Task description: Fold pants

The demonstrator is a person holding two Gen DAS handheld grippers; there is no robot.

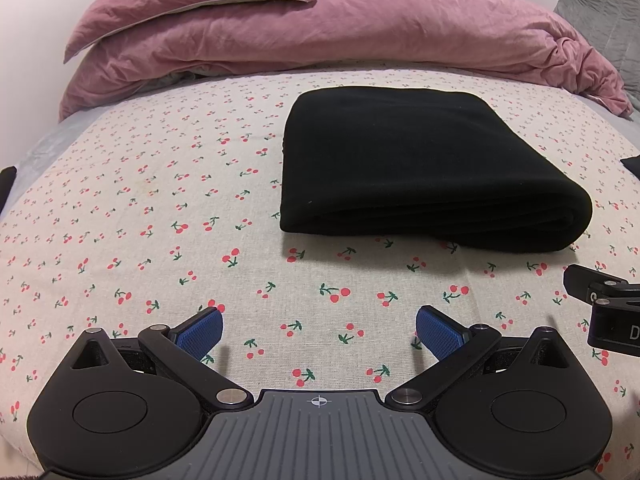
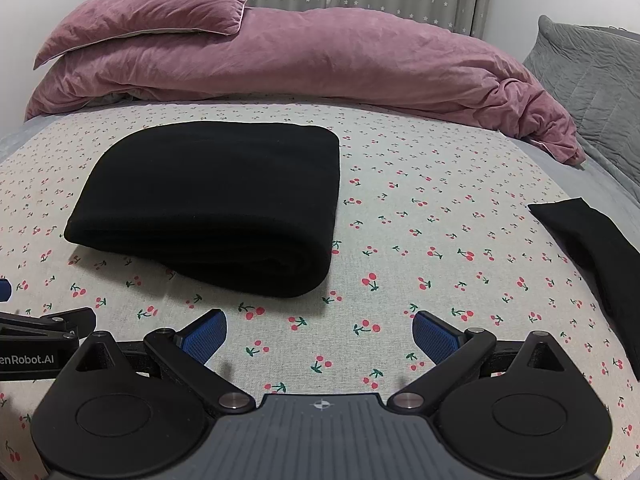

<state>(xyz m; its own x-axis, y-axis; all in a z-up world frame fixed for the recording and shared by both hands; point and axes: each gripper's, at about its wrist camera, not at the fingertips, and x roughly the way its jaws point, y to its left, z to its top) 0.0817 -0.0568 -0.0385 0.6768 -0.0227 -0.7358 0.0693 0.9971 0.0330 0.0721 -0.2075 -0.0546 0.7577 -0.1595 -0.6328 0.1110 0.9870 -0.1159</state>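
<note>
Already folded: pants (image 1: pixel 420 164) flat on bed (image 1: pixel 160 200). Both tongs, left (image 1: pixel 319 330) and right (image 2: pixel 320 332), wide, empty, apart. Likely risk: snagging near edge, spilling layers.

Soft, even indoor light falls from above, casting faint short shadows; both views are sharp, with fisheye bending and dark corners.
</note>
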